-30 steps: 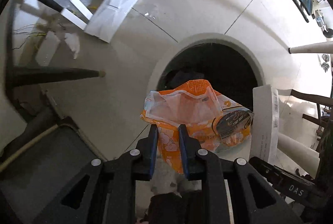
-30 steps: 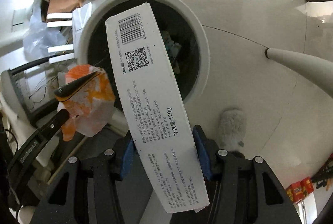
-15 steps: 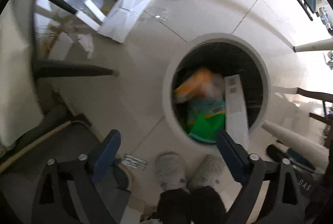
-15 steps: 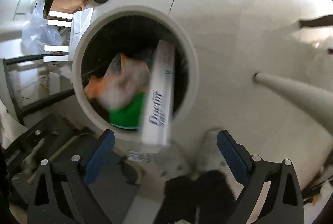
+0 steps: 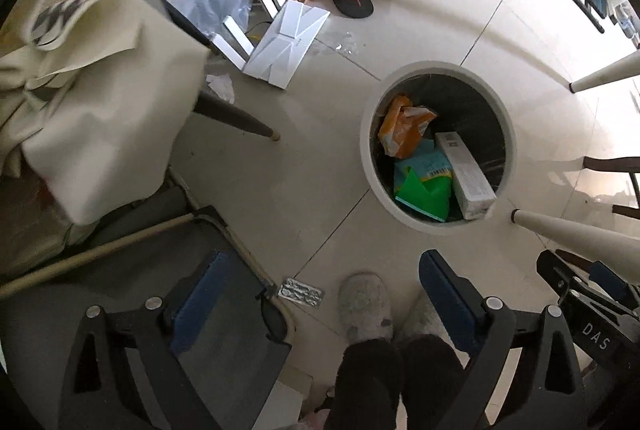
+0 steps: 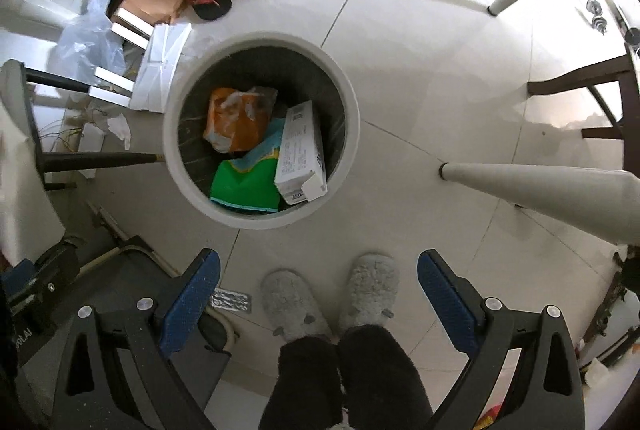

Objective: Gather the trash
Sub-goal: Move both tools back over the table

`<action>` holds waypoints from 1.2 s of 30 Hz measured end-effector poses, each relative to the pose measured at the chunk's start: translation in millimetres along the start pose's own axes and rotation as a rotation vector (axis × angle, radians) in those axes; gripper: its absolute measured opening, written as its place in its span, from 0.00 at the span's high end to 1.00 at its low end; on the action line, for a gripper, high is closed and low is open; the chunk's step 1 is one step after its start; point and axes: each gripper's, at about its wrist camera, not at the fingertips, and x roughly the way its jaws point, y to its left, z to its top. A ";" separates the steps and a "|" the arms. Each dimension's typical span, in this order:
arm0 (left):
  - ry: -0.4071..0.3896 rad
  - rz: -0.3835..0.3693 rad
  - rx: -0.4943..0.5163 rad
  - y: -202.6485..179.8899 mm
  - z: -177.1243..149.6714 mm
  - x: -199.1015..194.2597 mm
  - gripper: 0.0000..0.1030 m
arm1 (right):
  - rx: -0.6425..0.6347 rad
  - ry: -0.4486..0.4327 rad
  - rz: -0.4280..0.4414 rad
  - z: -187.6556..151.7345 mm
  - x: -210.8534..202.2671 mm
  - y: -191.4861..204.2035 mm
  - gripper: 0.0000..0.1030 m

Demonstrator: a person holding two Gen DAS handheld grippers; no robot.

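Ahead of the fingers stands one white bin (image 6: pixel 344 134) holding three items: one orange wrapper (image 6: pixel 236 122), one green packet (image 6: pixel 244 186) and one white carton (image 6: pixel 300 154); one foil blister strip (image 6: pixel 231 301) lies nearer, beside two grey slippers (image 6: pixel 292 306).

My left black two-finger gripper with blue pads (image 5: pixel 322 290) and my right one (image 6: pixel 318 286) both gape wide, holding nothing, pointing down.

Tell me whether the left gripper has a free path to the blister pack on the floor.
Probably yes. The left gripper is open and holds nothing, and the blister pack lies flat on bare tile, though close to the chair base and the slipper.
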 end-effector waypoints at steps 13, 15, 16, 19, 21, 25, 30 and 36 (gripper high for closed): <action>-0.046 -0.020 0.007 17.8 -52.4 -134.9 0.05 | 0.009 -0.078 0.019 -56.0 -147.0 0.5 0.03; -0.059 -0.023 0.013 21.6 -58.9 -164.8 0.05 | 0.009 -0.086 0.031 -63.7 -177.3 -1.3 0.03; -0.068 -0.025 0.013 24.0 -62.6 -184.5 0.05 | 0.007 -0.089 0.040 -67.6 -193.9 -2.4 0.03; -0.102 -0.013 0.018 29.4 -68.7 -231.9 0.05 | 0.002 -0.105 0.062 -77.7 -247.8 -4.3 0.03; -0.133 0.008 0.024 30.1 -69.4 -267.4 0.05 | 0.004 -0.113 0.087 -81.7 -286.5 -5.9 0.03; -0.242 -0.006 0.019 25.7 -59.3 -330.5 0.05 | 0.014 -0.138 0.134 -75.3 -349.9 -13.5 0.03; -0.336 -0.004 0.041 -7.4 -22.9 -372.2 0.05 | 0.028 -0.135 0.178 -32.3 -399.3 -42.1 0.03; -0.302 -0.024 0.063 -69.8 37.3 -378.1 0.05 | 0.074 -0.165 0.074 58.5 -429.3 -118.1 0.03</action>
